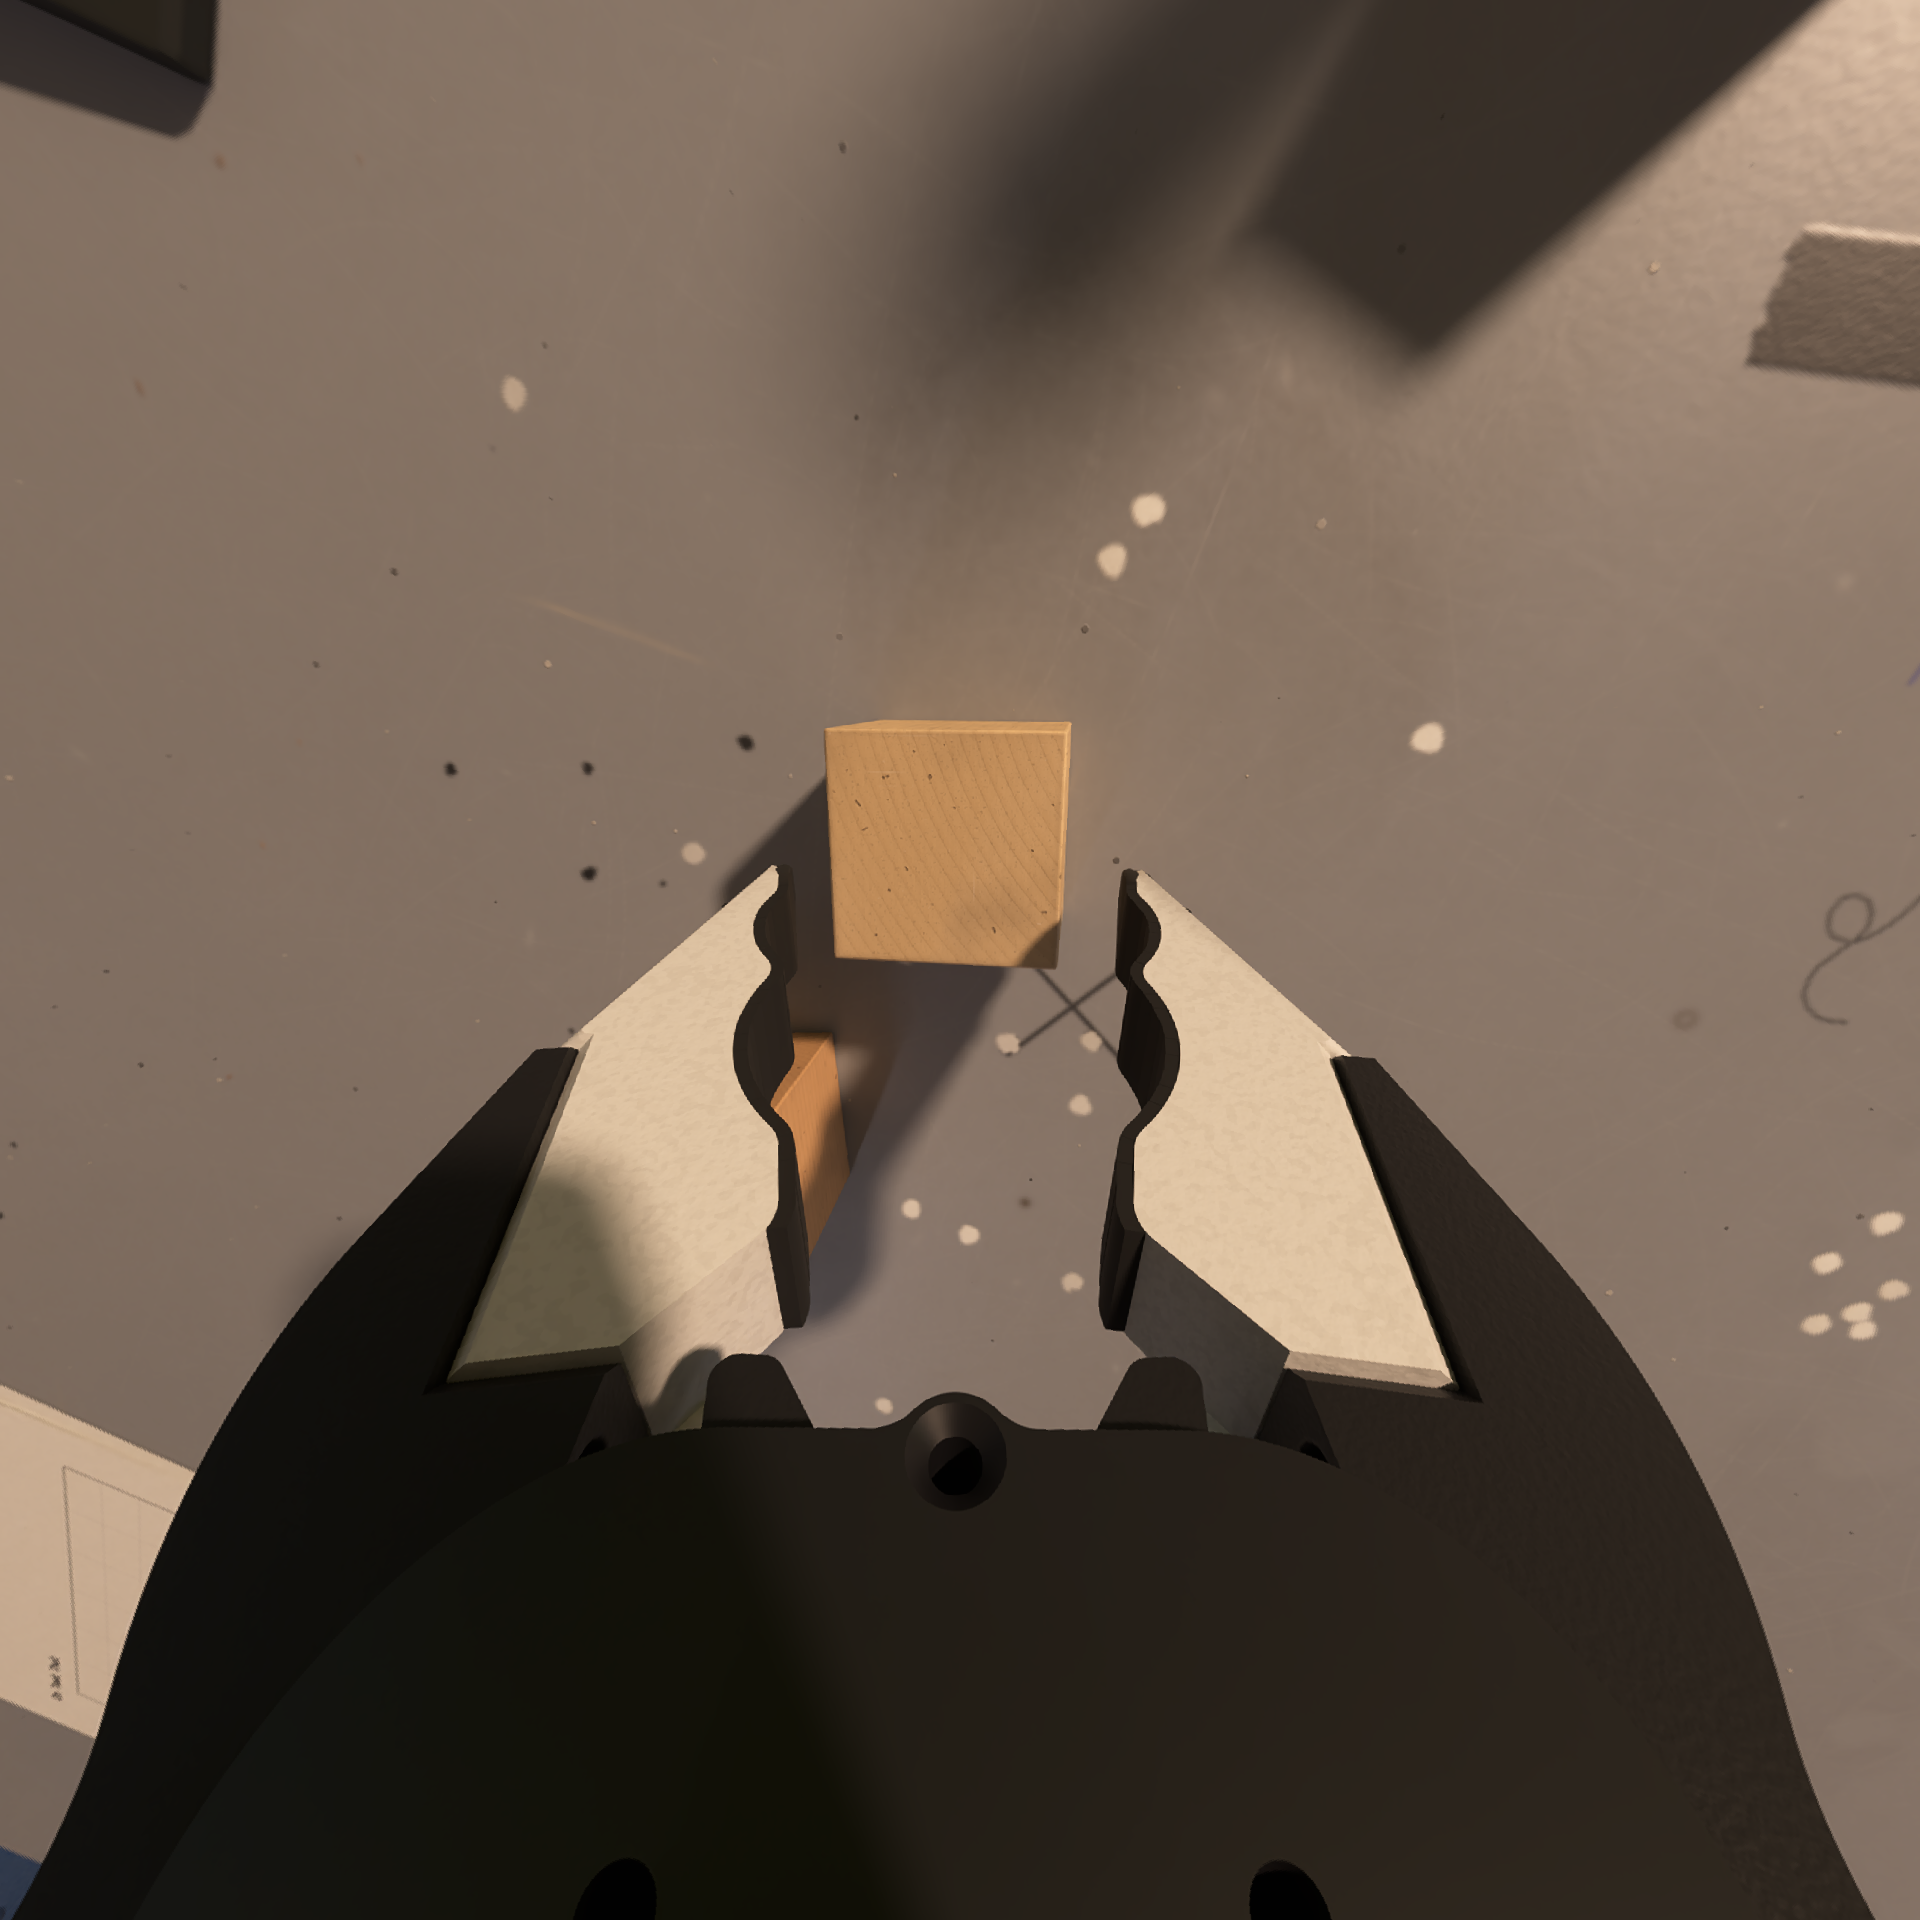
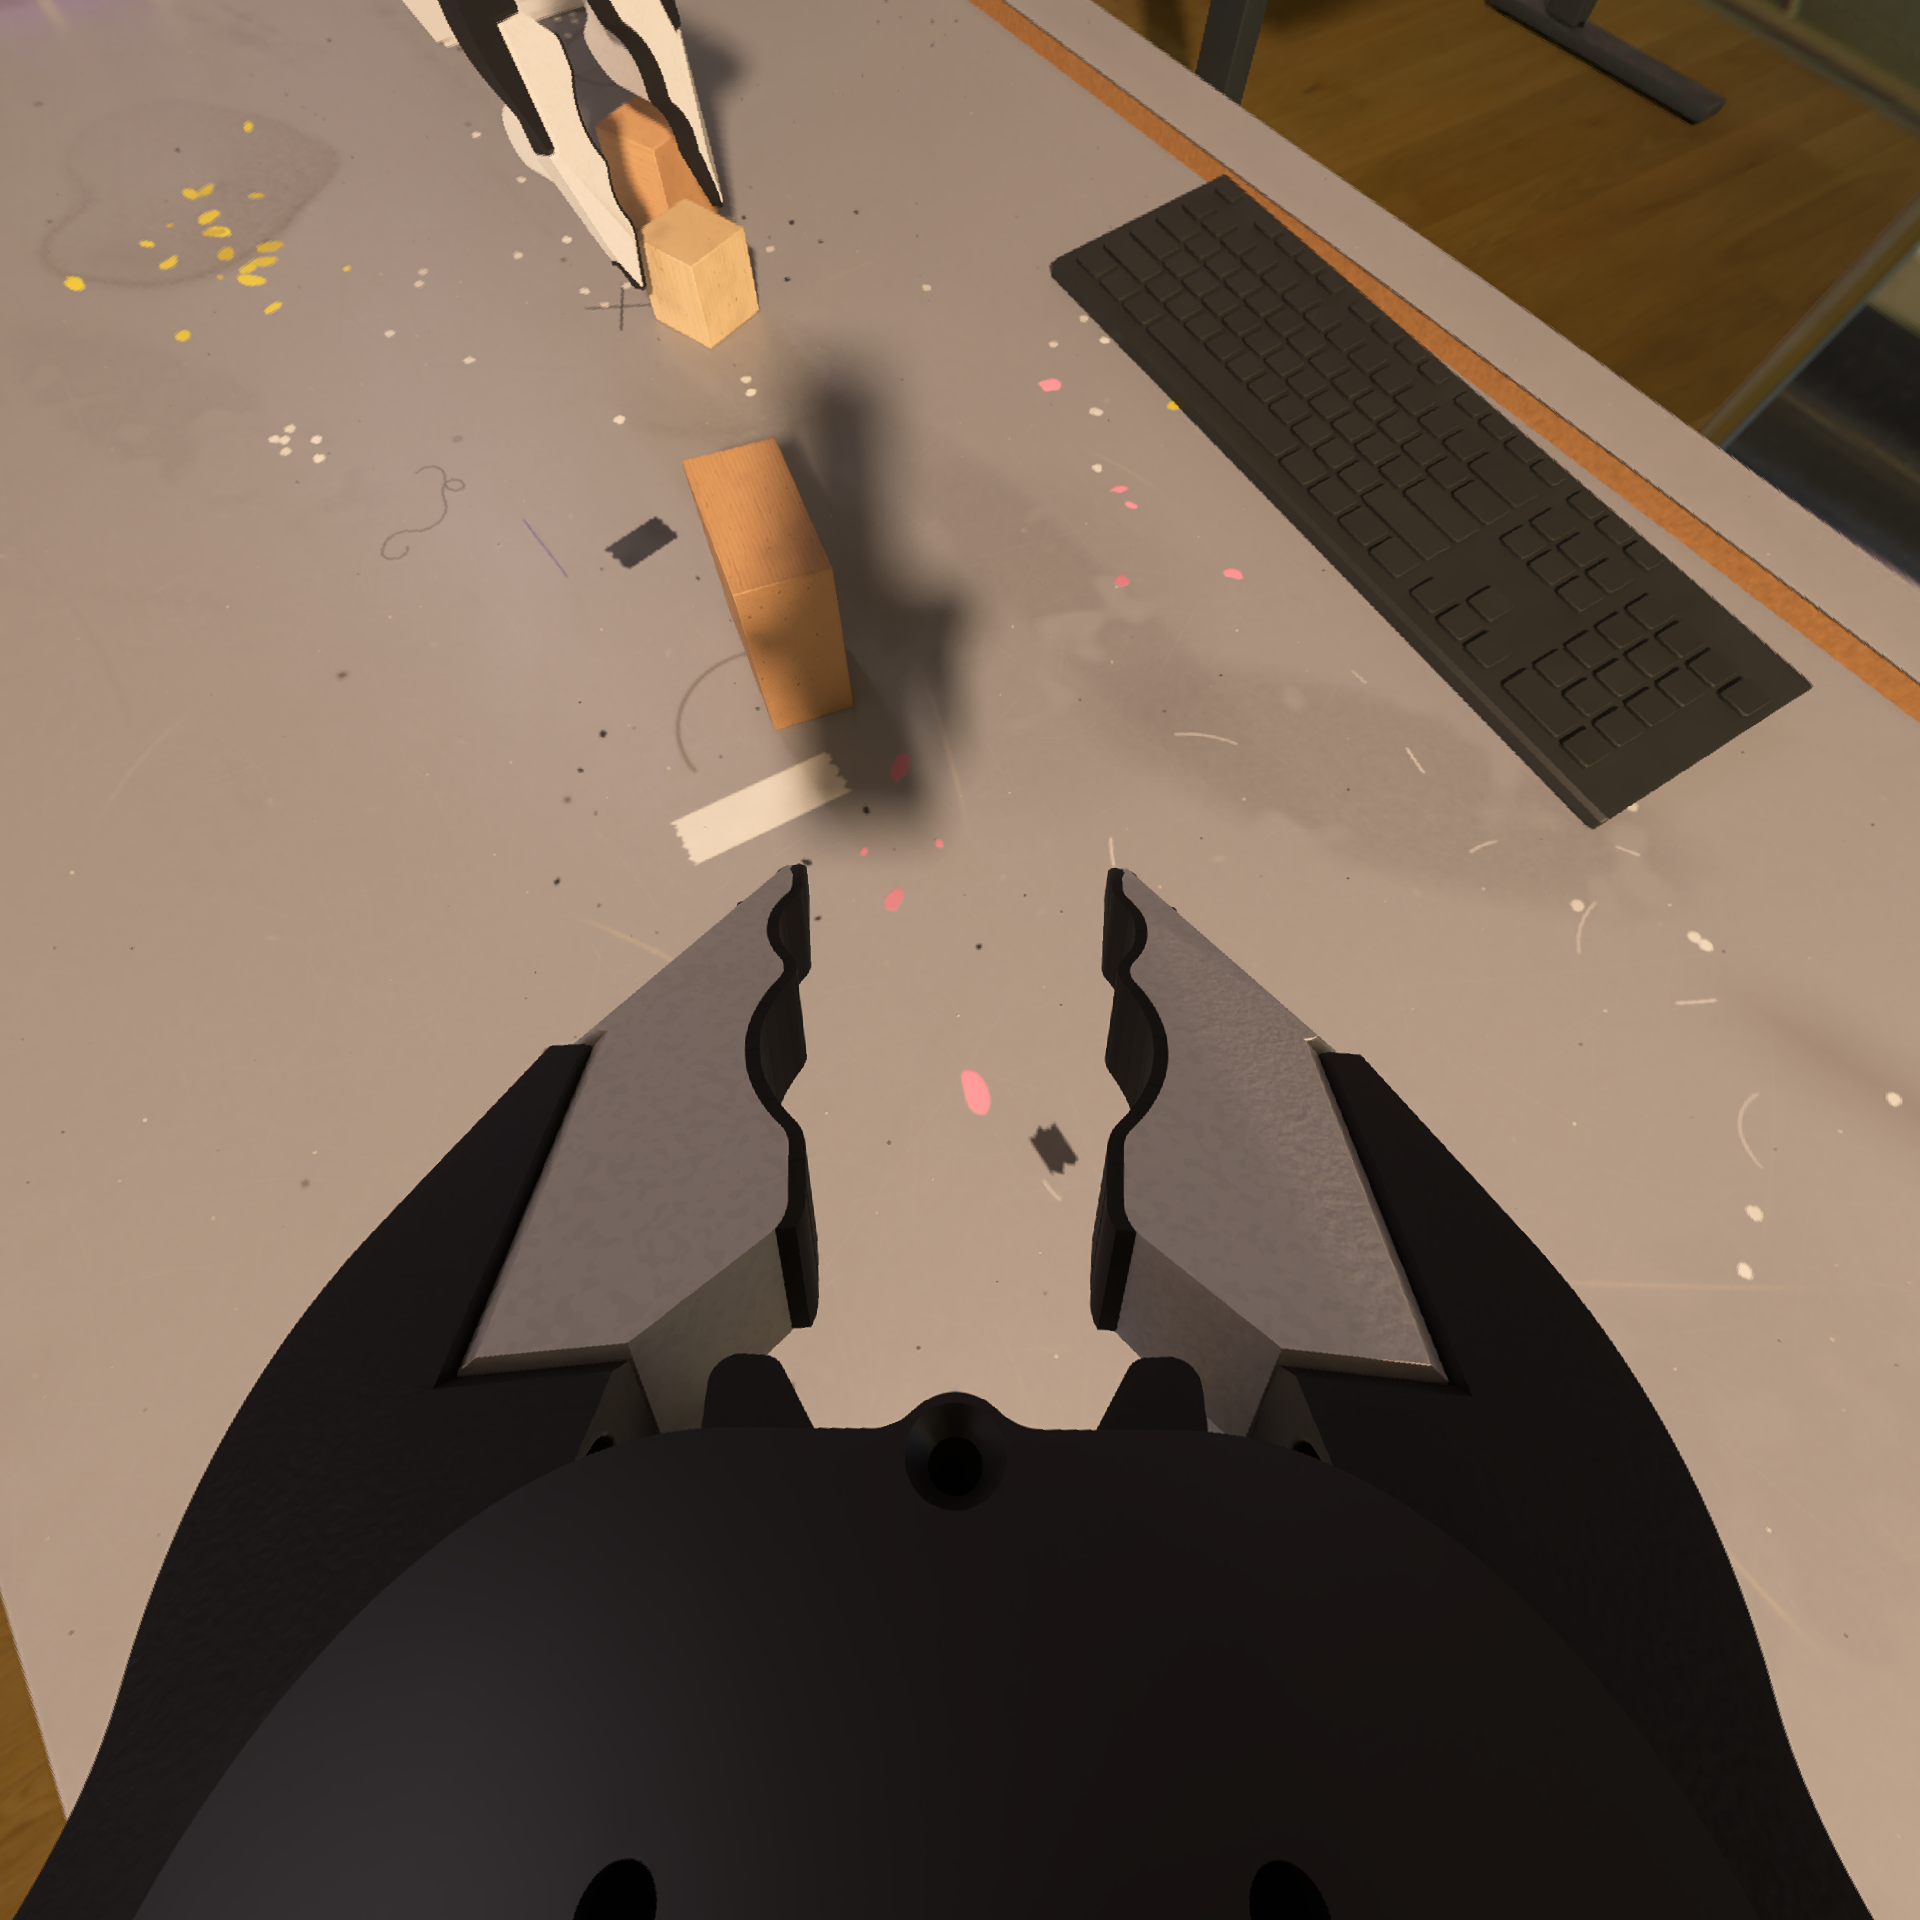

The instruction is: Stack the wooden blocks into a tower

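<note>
A light wooden cube [image 1: 948, 844] stands on the grey table, just beyond and below the tips of my left gripper [image 1: 953, 878], which is open and empty. A darker wooden block [image 1: 816, 1122] shows partly behind its left finger. In the right wrist view the cube [image 2: 701, 272] sits far ahead with the left gripper [image 2: 677, 241] over it, and the darker block [image 2: 644, 156] shows between that gripper's fingers. A long wooden block [image 2: 774, 582] lies flat in mid-table. My right gripper [image 2: 956, 873] is open and empty, short of that long block.
A black keyboard [image 2: 1434, 499] lies at the right near the table's orange-trimmed edge [image 2: 1558, 436]. A strip of pale tape [image 2: 764, 805] lies just before the long block. A sheet of paper [image 1: 62, 1558] lies at the lower left of the left wrist view.
</note>
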